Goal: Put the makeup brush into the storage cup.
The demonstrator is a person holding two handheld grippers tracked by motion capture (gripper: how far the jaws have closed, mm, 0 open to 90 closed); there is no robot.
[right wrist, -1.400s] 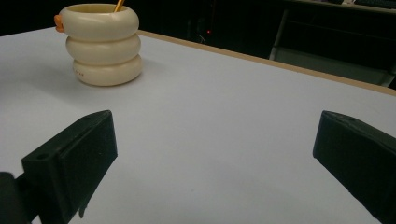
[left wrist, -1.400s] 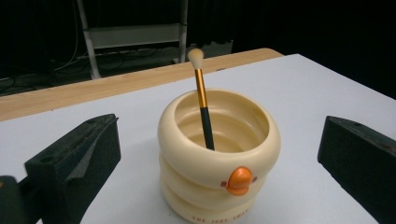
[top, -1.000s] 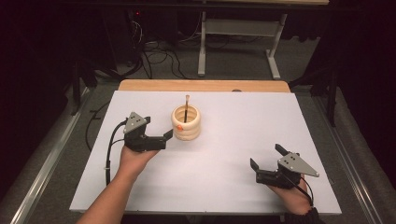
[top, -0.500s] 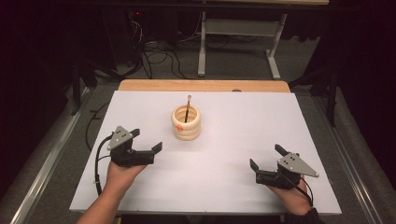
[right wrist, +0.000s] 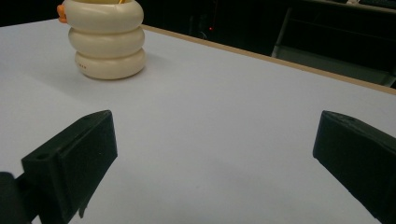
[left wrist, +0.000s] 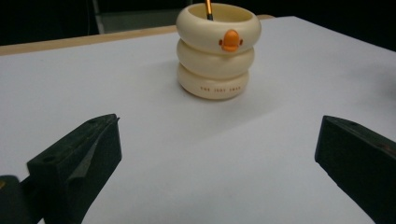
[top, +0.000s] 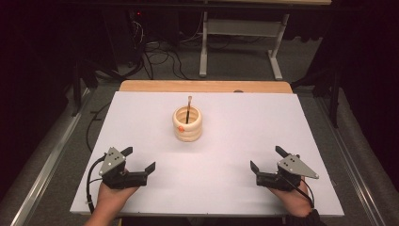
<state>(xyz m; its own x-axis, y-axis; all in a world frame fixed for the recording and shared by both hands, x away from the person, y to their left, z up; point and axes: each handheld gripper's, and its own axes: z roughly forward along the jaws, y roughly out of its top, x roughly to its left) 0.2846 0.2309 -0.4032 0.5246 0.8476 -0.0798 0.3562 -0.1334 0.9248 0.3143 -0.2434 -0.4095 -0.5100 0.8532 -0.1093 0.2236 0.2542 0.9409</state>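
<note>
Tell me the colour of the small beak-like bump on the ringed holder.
Orange, on the cream holder's top ring; the bump shows best in the left gripper view.

A white table top fills the middle of the room, with a strip of bare wood showing along its twelve o'clock edge. Near the centre, a little toward twelve, stands a cream holder shaped like three stacked rings, with an orange beak-like knob on its top ring and a thin stick standing in it. Beyond the table at twelve o'clock is a pale metal frame, and at eleven o'clock dark cables lie on the grey floor.
</note>
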